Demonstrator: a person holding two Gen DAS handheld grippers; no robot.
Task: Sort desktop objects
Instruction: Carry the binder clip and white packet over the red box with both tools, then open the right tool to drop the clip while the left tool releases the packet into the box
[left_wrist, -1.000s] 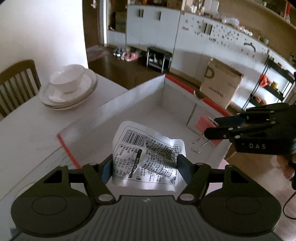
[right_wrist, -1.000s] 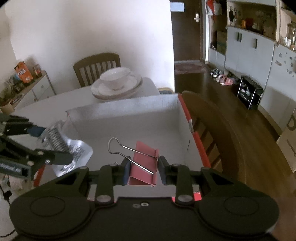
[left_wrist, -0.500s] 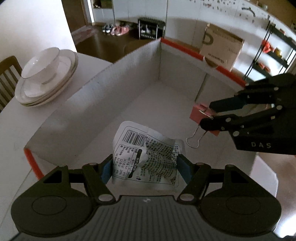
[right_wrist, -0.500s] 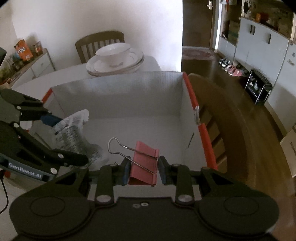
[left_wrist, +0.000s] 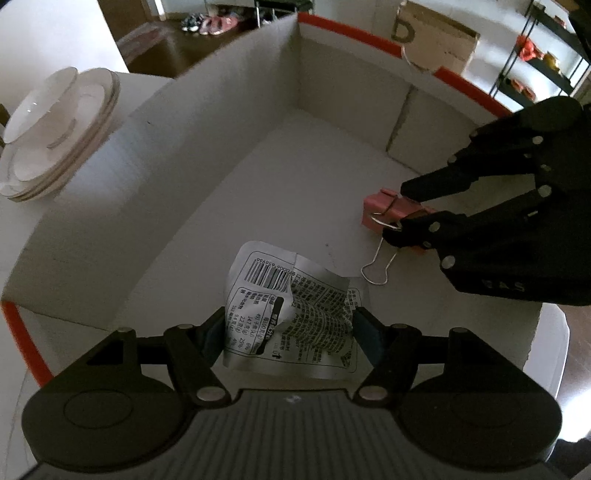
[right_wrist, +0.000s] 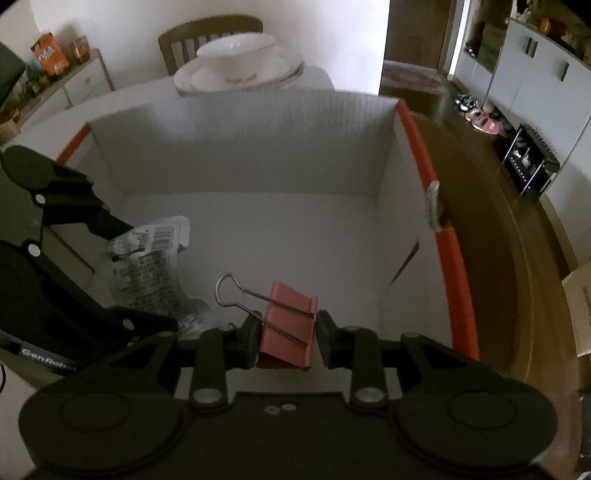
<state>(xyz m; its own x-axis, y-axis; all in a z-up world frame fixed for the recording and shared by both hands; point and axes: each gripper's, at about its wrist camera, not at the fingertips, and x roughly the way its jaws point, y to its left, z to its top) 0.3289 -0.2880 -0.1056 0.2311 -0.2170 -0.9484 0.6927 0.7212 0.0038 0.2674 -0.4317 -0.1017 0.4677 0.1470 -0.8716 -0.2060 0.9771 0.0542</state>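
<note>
Gripping crumpled wrapper (left_wrist: 291, 314) in my left jaws and pink binder clip (right_wrist: 288, 325) in my right jaws, both inside white box (right_wrist: 240, 147), clip at wrapper's 2 o'clock.

Two tools are in view: the left tool (left_wrist: 290, 328) and the right tool (right_wrist: 286, 334). One crumpled printed wrapper (left_wrist: 291, 310) shows, and one pink binder clip (right_wrist: 288, 325). There is one white cardboard box (right_wrist: 258, 147) with orange edges. On the tabletop (left_wrist: 62, 221) stands one stack of white plates (left_wrist: 55, 147), too blurred to count singly, with one white bowl (right_wrist: 236, 55) on top. One wooden chair (right_wrist: 207, 31) shows behind the stack.
</note>
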